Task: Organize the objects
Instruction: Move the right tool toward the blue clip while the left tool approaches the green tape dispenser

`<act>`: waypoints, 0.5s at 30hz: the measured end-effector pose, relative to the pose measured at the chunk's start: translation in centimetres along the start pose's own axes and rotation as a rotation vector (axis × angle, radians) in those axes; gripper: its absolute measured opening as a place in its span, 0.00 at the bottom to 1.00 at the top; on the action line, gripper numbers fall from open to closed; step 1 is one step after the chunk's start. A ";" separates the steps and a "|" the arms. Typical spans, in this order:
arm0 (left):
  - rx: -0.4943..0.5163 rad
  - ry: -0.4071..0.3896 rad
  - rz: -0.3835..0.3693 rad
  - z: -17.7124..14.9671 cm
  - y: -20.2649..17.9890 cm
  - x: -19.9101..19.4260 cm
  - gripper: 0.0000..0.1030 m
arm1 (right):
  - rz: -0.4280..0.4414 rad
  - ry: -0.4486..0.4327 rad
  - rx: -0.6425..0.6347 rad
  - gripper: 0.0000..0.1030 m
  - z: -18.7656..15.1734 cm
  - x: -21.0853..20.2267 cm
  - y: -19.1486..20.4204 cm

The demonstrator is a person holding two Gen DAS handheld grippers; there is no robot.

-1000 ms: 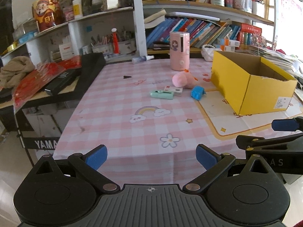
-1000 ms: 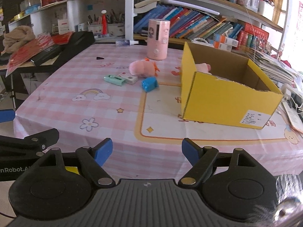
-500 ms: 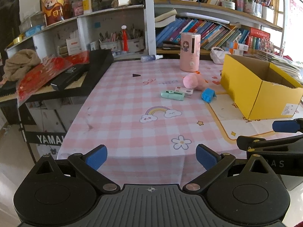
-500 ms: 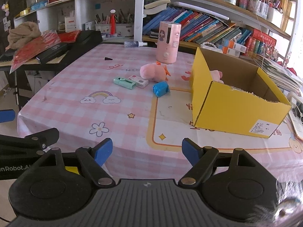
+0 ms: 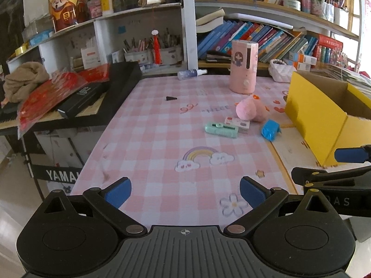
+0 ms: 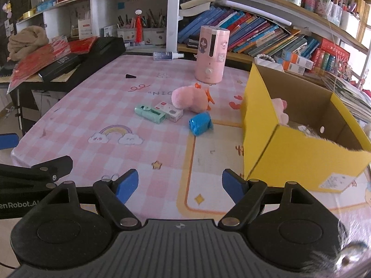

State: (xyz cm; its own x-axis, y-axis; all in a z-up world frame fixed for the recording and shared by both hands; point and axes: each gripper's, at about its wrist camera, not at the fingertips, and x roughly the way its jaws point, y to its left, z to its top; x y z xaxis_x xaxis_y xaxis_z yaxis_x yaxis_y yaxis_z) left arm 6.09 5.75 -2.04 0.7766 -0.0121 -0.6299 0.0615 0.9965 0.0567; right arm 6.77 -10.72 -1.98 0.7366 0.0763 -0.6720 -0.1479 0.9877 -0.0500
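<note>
The table [image 6: 69, 106] carries a yellow box [image 6: 289, 148] at its right side. Left of the box lie a pink plush toy [image 6: 190, 98], a blue packet [image 6: 200, 123], a mint stapler [image 6: 149, 113] and a small white box [image 6: 169, 111]. Both the left hand-held gripper [image 5: 185, 192] and the right hand-held gripper [image 6: 179, 184] hover apart-jawed and empty.

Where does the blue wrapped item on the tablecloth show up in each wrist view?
Left wrist: blue wrapped item right of centre, left of the yellow box.
Right wrist: same item near centre, left of the box.
Shared landmark: pink plush toy just behind it.
</note>
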 end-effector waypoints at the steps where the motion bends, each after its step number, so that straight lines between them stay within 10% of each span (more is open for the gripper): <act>1: -0.003 -0.001 -0.001 0.2 0.0 0.3 0.98 | 0.002 0.001 -0.001 0.75 0.4 0.5 -0.2; 15: -0.024 0.024 0.032 3.9 -0.5 5.3 0.98 | 0.043 0.008 -0.024 0.72 4.8 6.1 -1.9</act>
State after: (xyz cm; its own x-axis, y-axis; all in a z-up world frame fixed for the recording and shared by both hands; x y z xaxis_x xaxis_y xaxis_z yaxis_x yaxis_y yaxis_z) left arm 12.65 4.82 -2.38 0.7623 0.0215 -0.6469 0.0213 0.9981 0.0583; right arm 14.73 -11.45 -2.42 0.7241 0.1175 -0.6796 -0.1954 0.9800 -0.0387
